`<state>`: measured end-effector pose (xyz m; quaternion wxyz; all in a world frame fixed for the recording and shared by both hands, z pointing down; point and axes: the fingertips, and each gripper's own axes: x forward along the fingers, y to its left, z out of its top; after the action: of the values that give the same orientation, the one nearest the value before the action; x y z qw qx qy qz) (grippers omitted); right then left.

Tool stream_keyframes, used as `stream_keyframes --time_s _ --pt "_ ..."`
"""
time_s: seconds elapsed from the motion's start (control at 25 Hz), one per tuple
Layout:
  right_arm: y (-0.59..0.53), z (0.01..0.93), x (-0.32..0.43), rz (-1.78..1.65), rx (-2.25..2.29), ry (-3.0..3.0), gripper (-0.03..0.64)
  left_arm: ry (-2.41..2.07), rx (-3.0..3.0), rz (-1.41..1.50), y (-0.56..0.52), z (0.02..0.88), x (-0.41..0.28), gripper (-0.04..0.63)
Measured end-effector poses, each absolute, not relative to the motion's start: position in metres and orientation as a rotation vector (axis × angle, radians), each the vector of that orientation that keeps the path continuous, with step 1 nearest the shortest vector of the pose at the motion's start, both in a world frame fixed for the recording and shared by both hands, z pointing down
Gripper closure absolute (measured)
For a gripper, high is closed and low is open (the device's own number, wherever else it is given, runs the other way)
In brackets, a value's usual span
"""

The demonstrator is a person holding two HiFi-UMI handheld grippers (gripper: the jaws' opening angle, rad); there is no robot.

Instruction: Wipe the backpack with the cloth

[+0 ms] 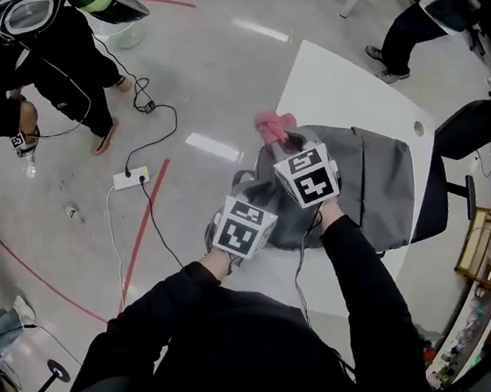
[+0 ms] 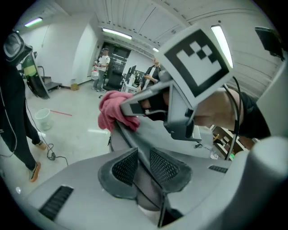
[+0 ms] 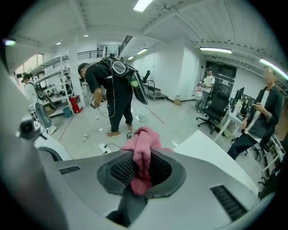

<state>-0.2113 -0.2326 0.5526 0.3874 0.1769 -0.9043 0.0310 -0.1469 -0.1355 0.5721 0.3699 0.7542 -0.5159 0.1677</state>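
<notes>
step: wiping | left hand-held gripper point(image 2: 143, 168): backpack point(image 1: 377, 173) edge clamped | right hand-held gripper point(image 3: 141, 168): cloth point(image 3: 143, 143) pinched | next: cloth to be dragged across fabric

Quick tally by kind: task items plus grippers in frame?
Backpack: 1
Cloth: 1
Grippers: 2 (left gripper, right gripper)
Total: 4

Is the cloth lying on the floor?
No, the right gripper pinches the pink cloth between its jaws, above the floor.
</notes>
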Motion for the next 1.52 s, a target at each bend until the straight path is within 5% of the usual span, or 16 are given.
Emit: stream_keyframes --time_s 0.12,0.32,0.44,0.6,0.8,1.04,1.24,1.52 --pt "-0.251 0.567 -0.164 0.083 0.500 -2.230 0.563 -1.454 1.902 0.408 -0.151 0.562 -0.161 0.513" --pt "-0.303 0.565 -0.040 0.075 0.681 -2.101 0.563 -1.488 1.883 0.468 -0.200 0.562 -0.174 0.349" --pt "-0.326 0.549 0.031 0.046 0.801 -2.022 0.563 -1.404 1.902 0.554 -0.232 0.576 -0.177 0.311" --pt "-0.341 0.533 0.109 0.067 0.935 -1.963 0.563 -1.250 1.923 0.691 -0.254 0.603 -0.163 0.315" --pt "-0.324 0.546 0.154 0.202 0.951 -1.954 0.563 -1.256 1.946 0.587 -0.254 0.594 -0.141 0.450" --pt "-0.291 0.551 0.231 0.277 1.008 -1.870 0.563 -1.140 2.097 0.625 -0.216 0.582 -0.065 0.479" --pt "-0.267 0.546 0.215 0.236 0.952 -1.931 0.563 -1.177 2.114 0.583 -0.197 0.593 -0.050 0.478" --pt "-0.188 0.574 0.038 0.249 0.552 -2.158 0.563 -1.289 2.275 0.318 -0.189 0.542 -0.068 0.400"
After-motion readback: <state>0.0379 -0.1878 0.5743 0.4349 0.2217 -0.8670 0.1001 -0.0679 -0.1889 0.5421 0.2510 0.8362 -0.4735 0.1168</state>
